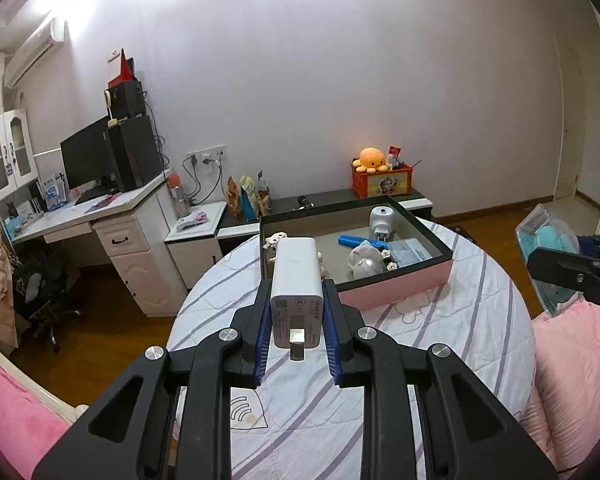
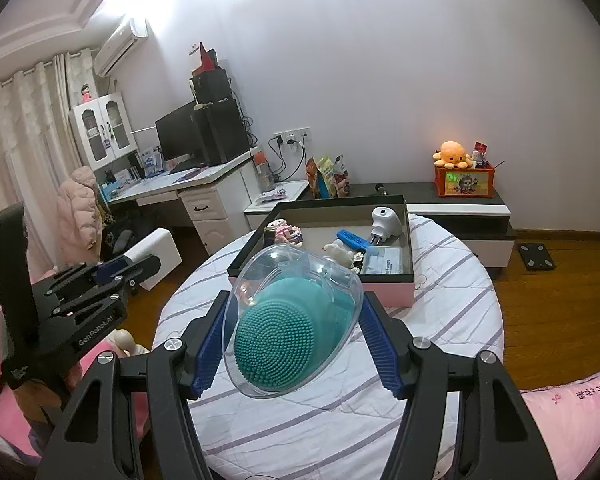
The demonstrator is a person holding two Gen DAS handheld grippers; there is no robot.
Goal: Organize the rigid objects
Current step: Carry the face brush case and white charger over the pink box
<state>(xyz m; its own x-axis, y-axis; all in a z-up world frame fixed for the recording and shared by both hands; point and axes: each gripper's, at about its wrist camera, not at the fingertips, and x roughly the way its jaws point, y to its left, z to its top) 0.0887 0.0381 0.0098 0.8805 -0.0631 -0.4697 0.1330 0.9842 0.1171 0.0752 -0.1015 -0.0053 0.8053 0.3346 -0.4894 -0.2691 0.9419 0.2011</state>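
In the left wrist view, closest to you at the bottom centre of the frame, your left gripper (image 1: 298,320) has its jaws drawn narrow, and its blue pads (image 1: 261,340) press both sides of a white charger (image 1: 296,280). The charger's label and metal plug face the camera, and it hangs above the striped cloth of the round table (image 1: 480,320). Beyond it, in the middle of the frame, sits a shallow box (image 1: 404,290) with a pink side and dark rim. Already lying inside are a white plug adapter (image 1: 383,220), a blue tool (image 1: 360,242), a small white toy (image 1: 364,262), a pale blue packet (image 1: 414,252) and a small block figure (image 1: 275,239). At the right edge, your right gripper appears side-on, carrying a clear case.

In the right wrist view, nearest at the bottom centre, your right gripper (image 2: 296,332) stands about half wide, both pads against a clear plastic case (image 2: 300,280) with a teal bristled brush (image 2: 276,344) inside. The case is held off the table. The box (image 2: 384,294) lies just beyond it, mid-frame. At the left edge, your left gripper (image 2: 140,266) shows with the charger.

Judging by this, the tidying is well along: several things are boxed. The charger and the brush case are both in hand but not yet in the box. No other loose objects show on the visible cloth.
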